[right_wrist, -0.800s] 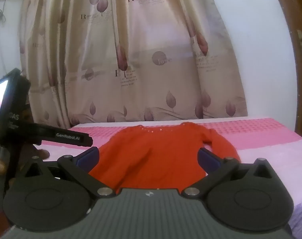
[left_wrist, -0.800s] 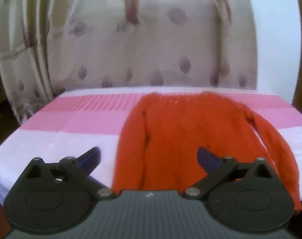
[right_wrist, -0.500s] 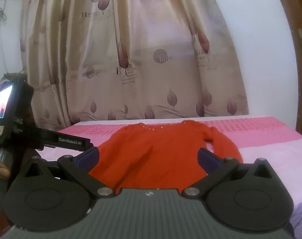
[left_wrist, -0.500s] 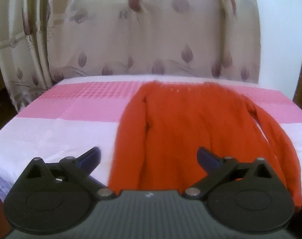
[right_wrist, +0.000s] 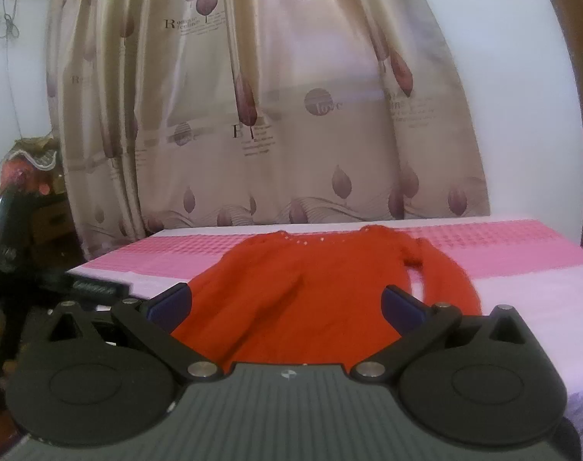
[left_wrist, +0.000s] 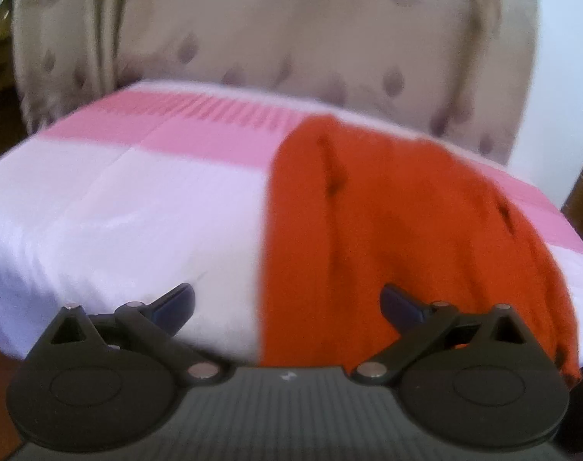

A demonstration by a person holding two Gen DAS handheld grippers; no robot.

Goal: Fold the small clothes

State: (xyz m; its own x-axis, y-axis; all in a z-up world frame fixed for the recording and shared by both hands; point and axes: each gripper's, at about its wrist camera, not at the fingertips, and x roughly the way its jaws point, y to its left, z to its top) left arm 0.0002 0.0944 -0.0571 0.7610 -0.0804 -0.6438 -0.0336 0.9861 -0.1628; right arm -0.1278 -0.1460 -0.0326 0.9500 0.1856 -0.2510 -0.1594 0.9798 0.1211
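Right wrist view: one red knit sweater [right_wrist: 322, 288], laid flat on the bed [right_wrist: 529, 292], neckline toward the curtain [right_wrist: 276, 115], hem toward the camera. One sleeve is folded across the body, the other runs down the sweater's right edge. Bed cover is pink at the far end, pale lilac nearer. Right gripper [right_wrist: 285, 301] jaws spread wide, nothing between them; it hangs short of the hem, sweater framed between the two blue pads, no contact visible. Part of the left gripper's handle and screen shows at the left edge.

Left wrist view, blurred: same single sweater [left_wrist: 387, 230], sitting right of centre. Left gripper [left_wrist: 287, 303] jaws also spread wide and empty; the sweater's left edge falls between the pads, right pad in front of the red knit, left pad in front of bare cover [left_wrist: 118, 211]. One curtain [left_wrist: 291, 30] behind the bed.
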